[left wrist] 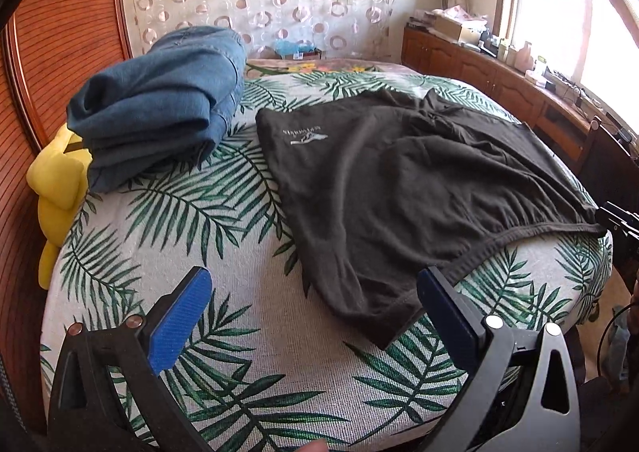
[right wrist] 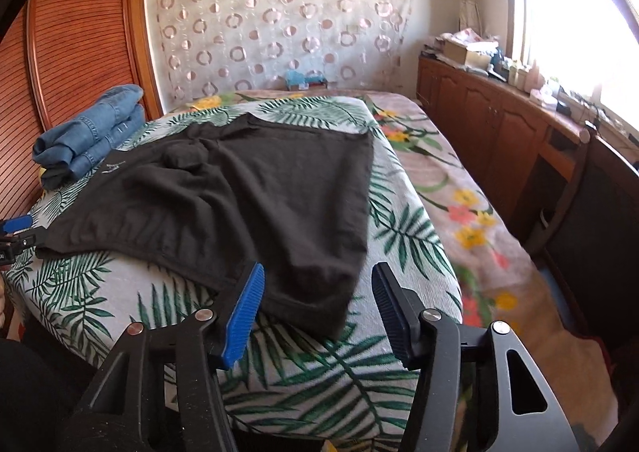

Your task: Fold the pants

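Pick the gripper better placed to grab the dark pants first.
Right. The right gripper has a corner of the dark pants between its open jaws. The left gripper is open too, its corner lying nearer one finger.

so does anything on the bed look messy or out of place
The dark pants lie spread on the leaf-print cover but not flat: the cloth is bunched into a lump near the far end. Beside them, the blue jeans sit in a loose heap.
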Tool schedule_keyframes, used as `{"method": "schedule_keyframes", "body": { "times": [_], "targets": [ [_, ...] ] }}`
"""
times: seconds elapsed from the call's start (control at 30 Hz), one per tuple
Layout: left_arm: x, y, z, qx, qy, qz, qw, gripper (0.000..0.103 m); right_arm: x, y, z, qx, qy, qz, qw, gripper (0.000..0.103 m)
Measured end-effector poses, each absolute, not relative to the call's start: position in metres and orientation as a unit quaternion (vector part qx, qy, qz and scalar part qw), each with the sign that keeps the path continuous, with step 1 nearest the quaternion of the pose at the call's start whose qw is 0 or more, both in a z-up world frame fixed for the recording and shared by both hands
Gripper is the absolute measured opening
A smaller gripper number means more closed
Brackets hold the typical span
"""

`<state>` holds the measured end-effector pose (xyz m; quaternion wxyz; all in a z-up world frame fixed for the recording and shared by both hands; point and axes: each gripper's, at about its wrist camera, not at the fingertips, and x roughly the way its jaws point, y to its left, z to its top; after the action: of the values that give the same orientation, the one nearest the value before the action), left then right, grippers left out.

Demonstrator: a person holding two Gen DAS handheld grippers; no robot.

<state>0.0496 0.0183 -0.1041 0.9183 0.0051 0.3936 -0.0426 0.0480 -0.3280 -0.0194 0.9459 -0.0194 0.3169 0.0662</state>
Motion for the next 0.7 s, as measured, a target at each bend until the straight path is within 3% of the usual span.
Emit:
{"method": "schedule_keyframes", "body": {
  "times": [0.27, 0.4, 0.7],
  "targets": [
    [0.052, 0.018, -0.113, 0.010, 0.408, -0.044, 0.912, 0.103, 0.044, -0.314, -0.006, -0.012, 0.337, 0.066, 0.939, 0.043],
    [0.052, 0.022, -0.117, 0.009, 0.414, -0.042, 0.909, 0.103, 0.032, -0.313, -0.002, -0.012, 0.342, 0.066, 0.937, 0.010],
    [0.052, 0.026, -0.119, 0.004, 0.416, -0.042, 0.908, 0.103, 0.007, -0.314, 0.012, -0.006, 0.335, 0.067, 0.940, 0.008]
  ]
}}
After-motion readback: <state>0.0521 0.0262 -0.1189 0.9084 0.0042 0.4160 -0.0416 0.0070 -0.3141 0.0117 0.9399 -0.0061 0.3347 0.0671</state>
